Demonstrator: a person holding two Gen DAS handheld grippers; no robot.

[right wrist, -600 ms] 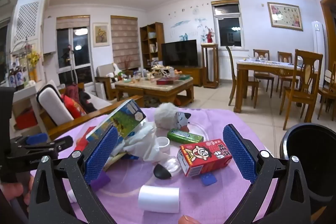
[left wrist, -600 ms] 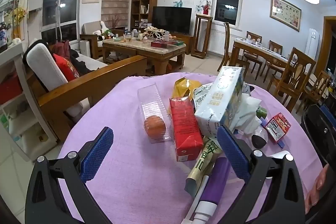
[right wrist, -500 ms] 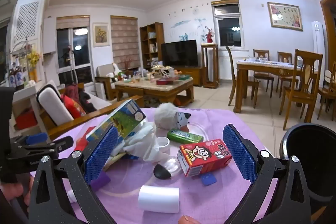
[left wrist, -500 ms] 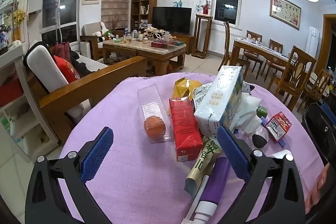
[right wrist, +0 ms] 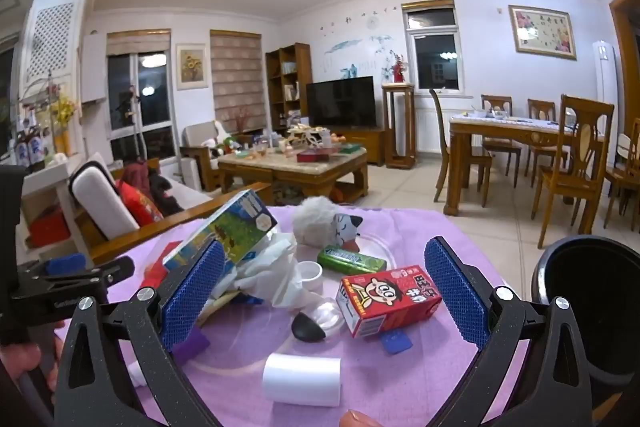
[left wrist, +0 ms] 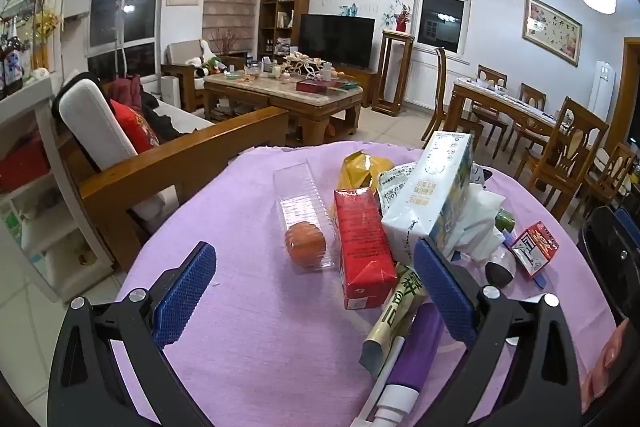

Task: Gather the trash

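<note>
Nothing has moved since the earlier frames. I hold the left claw (left wrist: 316,293) and right claw (right wrist: 326,291) released, grasping nothing, over the trash pile (left wrist: 420,211) heaped toward the desk (left wrist: 248,327) middle and right edge.

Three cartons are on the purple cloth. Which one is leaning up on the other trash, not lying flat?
The big white carton with the green picture leans up on the pile. The tall red carton and small red cartoon carton lie flat.
</note>
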